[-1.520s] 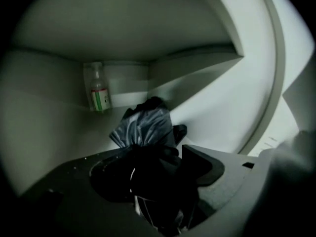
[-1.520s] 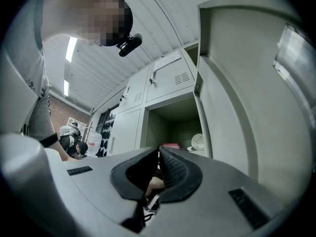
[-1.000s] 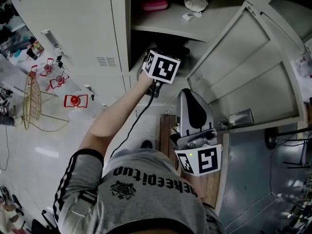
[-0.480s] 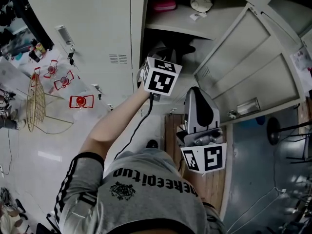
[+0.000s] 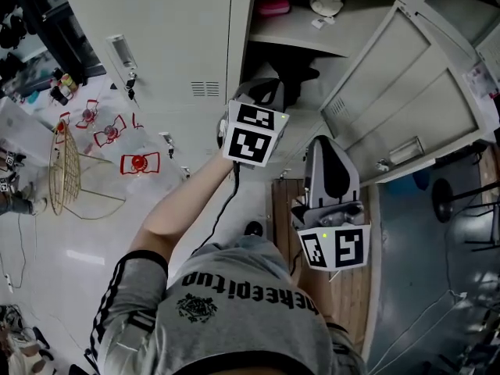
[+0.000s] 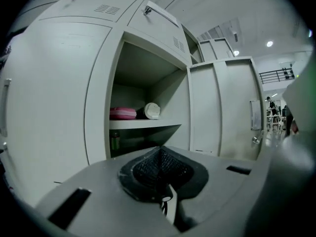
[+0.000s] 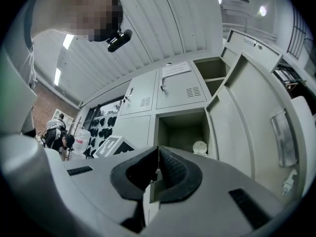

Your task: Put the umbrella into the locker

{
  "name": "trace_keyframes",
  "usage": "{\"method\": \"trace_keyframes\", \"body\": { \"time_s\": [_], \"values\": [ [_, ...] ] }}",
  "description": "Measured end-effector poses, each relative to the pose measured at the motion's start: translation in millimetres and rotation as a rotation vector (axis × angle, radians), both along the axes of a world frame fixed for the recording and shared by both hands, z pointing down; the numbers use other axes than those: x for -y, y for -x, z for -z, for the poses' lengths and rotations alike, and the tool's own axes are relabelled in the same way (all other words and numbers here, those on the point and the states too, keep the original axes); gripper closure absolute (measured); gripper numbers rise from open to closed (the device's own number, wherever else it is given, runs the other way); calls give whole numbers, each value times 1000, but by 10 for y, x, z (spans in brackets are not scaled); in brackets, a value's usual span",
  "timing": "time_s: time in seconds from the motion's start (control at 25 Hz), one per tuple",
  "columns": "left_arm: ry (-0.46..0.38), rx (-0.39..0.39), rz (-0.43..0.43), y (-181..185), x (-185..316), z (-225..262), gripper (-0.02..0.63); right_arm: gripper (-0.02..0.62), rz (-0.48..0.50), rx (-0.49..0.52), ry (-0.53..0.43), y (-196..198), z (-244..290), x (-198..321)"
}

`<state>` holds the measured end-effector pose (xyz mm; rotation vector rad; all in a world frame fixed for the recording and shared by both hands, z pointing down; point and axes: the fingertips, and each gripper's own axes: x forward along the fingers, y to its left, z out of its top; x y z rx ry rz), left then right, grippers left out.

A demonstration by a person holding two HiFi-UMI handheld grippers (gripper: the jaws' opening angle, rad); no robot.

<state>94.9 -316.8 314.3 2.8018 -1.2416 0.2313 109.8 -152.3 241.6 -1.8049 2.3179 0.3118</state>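
The locker (image 5: 301, 41) stands open, its door (image 5: 398, 92) swung out to the right. A dark folded shape, apparently the umbrella (image 5: 297, 74), lies in the compartment under the shelf. My left gripper (image 5: 264, 94) hovers just in front of that opening, apart from the umbrella. In the left gripper view, the left gripper (image 6: 160, 149) has its pads together with nothing between them. My right gripper (image 5: 324, 143) hangs lower right beside the door. It points up at the lockers, and the right gripper view shows the right gripper (image 7: 158, 149) shut and empty.
On the shelf sit a pink pouch (image 5: 273, 7) and a white round object (image 5: 326, 1). A closed locker door (image 5: 156, 45) is on the left. A wire rack (image 5: 66, 166) and red items (image 5: 139, 162) are on the floor at left, and a stool base (image 5: 445, 201) at right.
My left gripper has drawn back out of the lower compartment, away from the dark umbrella, and risen a little. The right gripper has shifted slightly towards the door.
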Motion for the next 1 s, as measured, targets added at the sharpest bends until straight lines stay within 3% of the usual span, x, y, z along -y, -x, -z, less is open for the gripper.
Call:
{"method": "trace_keyframes", "body": {
  "time_s": [0.28, 1.0],
  "values": [
    [-1, -59, -37, 308, -296, 104, 603, 584, -22, -6, 3, 175, -2, -163],
    [-122, -117, -42, 1020, -1032, 356, 603, 584, -90, -23, -8, 421, 49, -573]
  ]
}}
